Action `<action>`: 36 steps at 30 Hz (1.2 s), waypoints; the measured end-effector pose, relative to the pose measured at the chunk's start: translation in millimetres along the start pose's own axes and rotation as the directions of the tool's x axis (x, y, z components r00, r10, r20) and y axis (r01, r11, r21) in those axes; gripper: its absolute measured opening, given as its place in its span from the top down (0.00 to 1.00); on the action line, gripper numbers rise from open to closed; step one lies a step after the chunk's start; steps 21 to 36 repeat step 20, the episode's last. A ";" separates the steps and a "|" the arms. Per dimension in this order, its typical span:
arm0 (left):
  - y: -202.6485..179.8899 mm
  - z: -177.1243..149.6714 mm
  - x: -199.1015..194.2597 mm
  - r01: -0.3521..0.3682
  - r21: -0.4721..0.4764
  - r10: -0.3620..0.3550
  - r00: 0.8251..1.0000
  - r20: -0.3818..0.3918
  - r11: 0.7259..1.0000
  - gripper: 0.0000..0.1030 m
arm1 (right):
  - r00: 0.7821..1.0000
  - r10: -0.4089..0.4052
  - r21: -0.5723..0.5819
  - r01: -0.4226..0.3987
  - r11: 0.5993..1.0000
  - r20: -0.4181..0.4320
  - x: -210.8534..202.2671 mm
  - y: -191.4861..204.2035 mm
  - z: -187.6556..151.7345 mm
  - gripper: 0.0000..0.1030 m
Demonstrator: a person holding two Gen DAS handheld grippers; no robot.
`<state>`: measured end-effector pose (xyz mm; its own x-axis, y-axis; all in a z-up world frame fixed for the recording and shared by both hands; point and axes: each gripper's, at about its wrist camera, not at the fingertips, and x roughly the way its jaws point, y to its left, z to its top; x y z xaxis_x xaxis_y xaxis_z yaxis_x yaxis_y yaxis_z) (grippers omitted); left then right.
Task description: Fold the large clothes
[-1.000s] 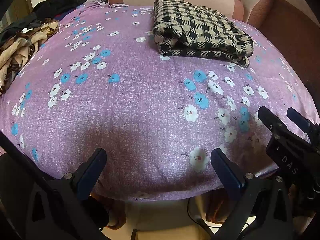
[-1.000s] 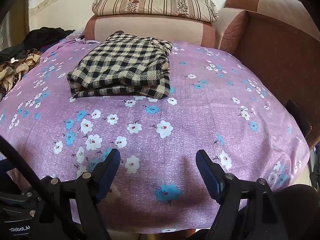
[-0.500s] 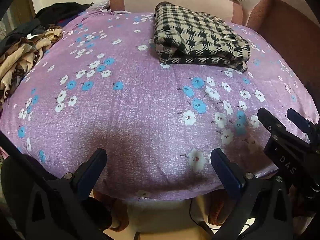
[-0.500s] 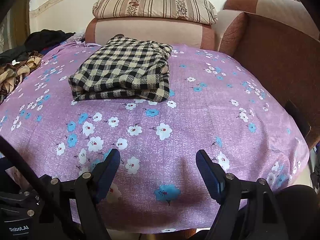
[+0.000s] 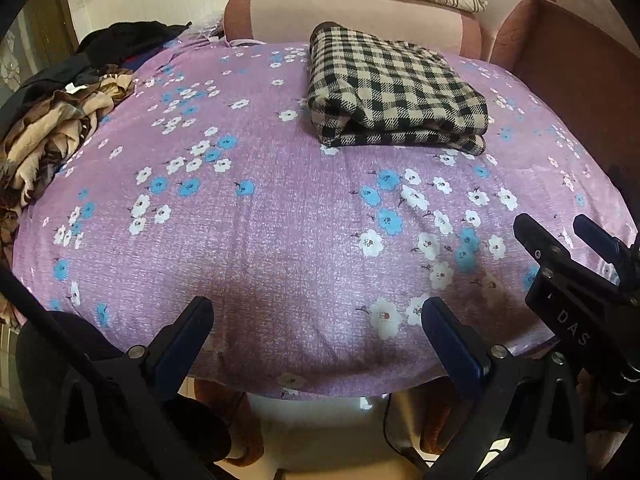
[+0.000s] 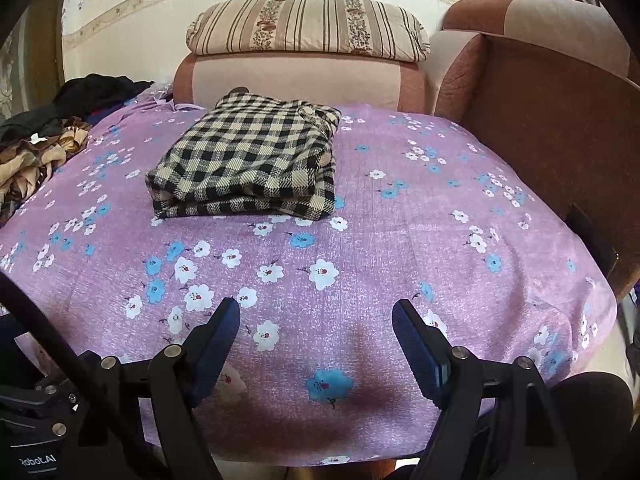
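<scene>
A black and beige checked garment (image 5: pixel 394 92) lies folded in a neat stack at the far side of a surface covered in a purple flowered sheet (image 5: pixel 280 232). It also shows in the right wrist view (image 6: pixel 248 164). My left gripper (image 5: pixel 316 320) is open and empty, hovering at the near edge of the sheet. My right gripper (image 6: pixel 316 326) is open and empty too, over the near part of the sheet; it shows at the right of the left wrist view (image 5: pixel 560 236). Both are well short of the folded garment.
A heap of unfolded brown, beige and black clothes (image 5: pixel 60 128) lies at the far left edge. A pink and brown sofa (image 6: pixel 304 76) with a striped pillow (image 6: pixel 308 26) stands behind. A brown armrest (image 6: pixel 560 128) borders the right side.
Both grippers have pulled back and tilted up a little, so the folded garment sits lower in the views and more of the sofa and pillow shows. The jaws have stayed open.
</scene>
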<state>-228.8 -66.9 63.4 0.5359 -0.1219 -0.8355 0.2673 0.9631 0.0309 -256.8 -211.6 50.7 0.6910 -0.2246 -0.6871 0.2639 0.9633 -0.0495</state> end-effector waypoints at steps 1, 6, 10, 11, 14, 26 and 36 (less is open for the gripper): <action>-0.5 -0.1 -1.8 -0.002 0.002 0.002 1.000 0.003 1.000 0.00 | 1.000 0.002 -0.001 -0.002 1.000 0.003 -0.9 -0.1 0.3 0.20; -1.9 -0.3 -12.1 -0.018 0.012 0.017 1.000 0.025 1.000 0.00 | 1.000 0.010 0.003 -0.010 1.000 0.027 -8.4 -1.4 1.5 0.20; -2.0 0.3 -14.2 -0.021 0.017 0.020 1.000 0.019 1.000 0.00 | 0.999 0.022 0.007 -0.023 1.000 0.043 -14.0 -2.5 3.3 0.19; -2.0 1.3 -12.5 -0.014 0.018 0.014 1.000 0.012 1.000 0.00 | 0.998 0.026 0.008 -0.026 1.000 0.049 -15.9 -2.4 4.2 0.19; -1.5 5.0 -5.3 0.005 0.020 -0.005 1.000 -0.001 1.000 0.00 | 0.998 0.026 0.005 -0.027 1.000 0.056 -17.1 -1.4 6.8 0.17; 8.6 19.8 18.2 0.043 -0.023 -0.043 0.999 -0.028 0.999 0.00 | 0.999 0.053 -0.015 -0.053 0.999 -0.002 -0.1 5.2 19.3 0.17; 8.6 19.8 18.2 0.043 -0.023 -0.043 0.999 -0.028 0.999 0.00 | 0.999 0.053 -0.015 -0.053 0.999 -0.002 -0.1 5.2 19.3 0.17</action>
